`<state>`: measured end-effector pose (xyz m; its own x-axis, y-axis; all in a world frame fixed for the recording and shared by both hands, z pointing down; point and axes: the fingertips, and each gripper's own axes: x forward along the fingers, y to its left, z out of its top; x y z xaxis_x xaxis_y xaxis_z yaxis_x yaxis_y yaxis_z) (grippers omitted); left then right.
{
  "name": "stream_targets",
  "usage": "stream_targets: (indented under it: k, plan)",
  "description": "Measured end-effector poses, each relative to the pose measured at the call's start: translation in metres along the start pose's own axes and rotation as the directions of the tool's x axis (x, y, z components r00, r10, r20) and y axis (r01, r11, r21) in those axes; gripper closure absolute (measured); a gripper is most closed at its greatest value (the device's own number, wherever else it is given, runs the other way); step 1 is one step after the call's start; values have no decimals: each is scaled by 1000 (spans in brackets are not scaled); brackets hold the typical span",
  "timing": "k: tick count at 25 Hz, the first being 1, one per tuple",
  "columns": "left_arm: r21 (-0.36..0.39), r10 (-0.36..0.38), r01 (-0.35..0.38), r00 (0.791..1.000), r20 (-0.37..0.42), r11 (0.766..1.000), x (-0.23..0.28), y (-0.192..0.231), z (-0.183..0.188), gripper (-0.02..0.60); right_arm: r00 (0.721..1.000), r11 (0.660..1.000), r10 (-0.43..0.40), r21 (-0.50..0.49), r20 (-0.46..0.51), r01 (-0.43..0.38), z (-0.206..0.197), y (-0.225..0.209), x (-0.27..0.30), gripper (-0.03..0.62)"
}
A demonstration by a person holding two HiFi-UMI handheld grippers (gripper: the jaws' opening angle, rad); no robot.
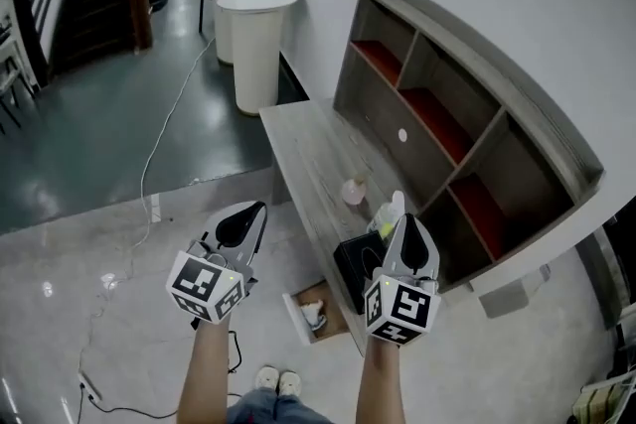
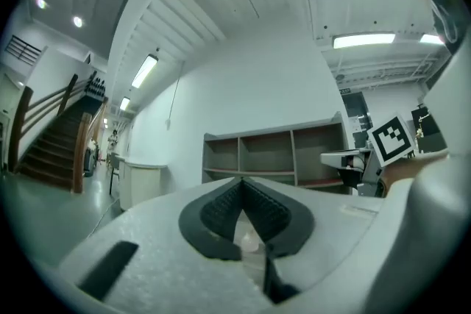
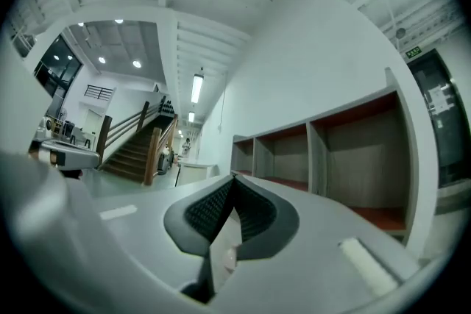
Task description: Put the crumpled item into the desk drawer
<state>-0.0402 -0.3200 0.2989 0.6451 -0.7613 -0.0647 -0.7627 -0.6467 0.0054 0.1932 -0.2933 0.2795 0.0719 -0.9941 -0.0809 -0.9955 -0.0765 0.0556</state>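
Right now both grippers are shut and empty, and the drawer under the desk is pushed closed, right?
No. The drawer is pulled out, not closed: the head view shows it open below the desk edge with a white thing inside. The left gripper and right gripper are shut and empty, as you said.

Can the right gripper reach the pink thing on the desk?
Probably yes: the right gripper hangs over the desk close to the pink thing, bare wood around it, though its jaws are shut.
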Motion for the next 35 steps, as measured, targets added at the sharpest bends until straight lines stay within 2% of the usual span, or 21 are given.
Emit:
stream_targets:
  k: [5, 10, 25, 35]
  plan:
    - [72, -21, 14, 995, 102, 997, 3, -8, 65, 581, 995, 1000, -4, 10, 99, 3, 52, -12, -14, 585]
    - [105, -24, 8, 988, 152, 994, -1, -14, 96, 581, 993, 999, 6, 36, 122, -10, 64, -19, -26, 585]
    - [113, 10, -26, 990, 140, 993, -9, -12, 97, 581, 979, 983, 151, 86, 137, -163, 64, -3, -22, 585]
    - [105, 20, -34, 991, 133, 994, -18, -17, 92, 581, 974, 978, 190, 64, 125, -199, 62, 6, -30, 585]
